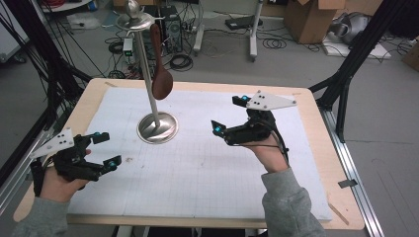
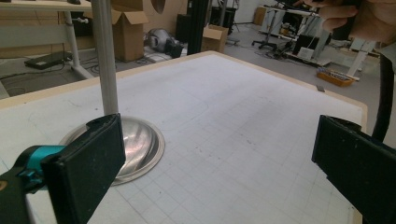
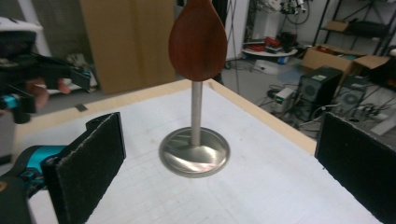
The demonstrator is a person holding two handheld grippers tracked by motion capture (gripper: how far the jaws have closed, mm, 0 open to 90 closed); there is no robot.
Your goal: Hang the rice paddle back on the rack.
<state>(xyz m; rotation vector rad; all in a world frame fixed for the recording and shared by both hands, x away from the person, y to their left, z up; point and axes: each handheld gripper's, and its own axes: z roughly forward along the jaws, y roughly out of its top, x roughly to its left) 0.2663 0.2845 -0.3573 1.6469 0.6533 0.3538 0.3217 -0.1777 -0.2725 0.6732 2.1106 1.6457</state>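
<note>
Fingers [image 3: 88, 163] of the right gripper [image 1: 232, 114] are spread; the wooden spoon [image 1: 161, 79], judged light and stiff, is best gripped at its bowl

On the table [image 1: 207, 197] the one obstacle is the metal stand [image 1: 157, 127] at about 11 o'clock from the mat's centre, with a wooden spoon [image 1: 161, 81] hanging beside its pole. From 12 round to 9 o'clock the mat lies bare for either gripper.
</note>
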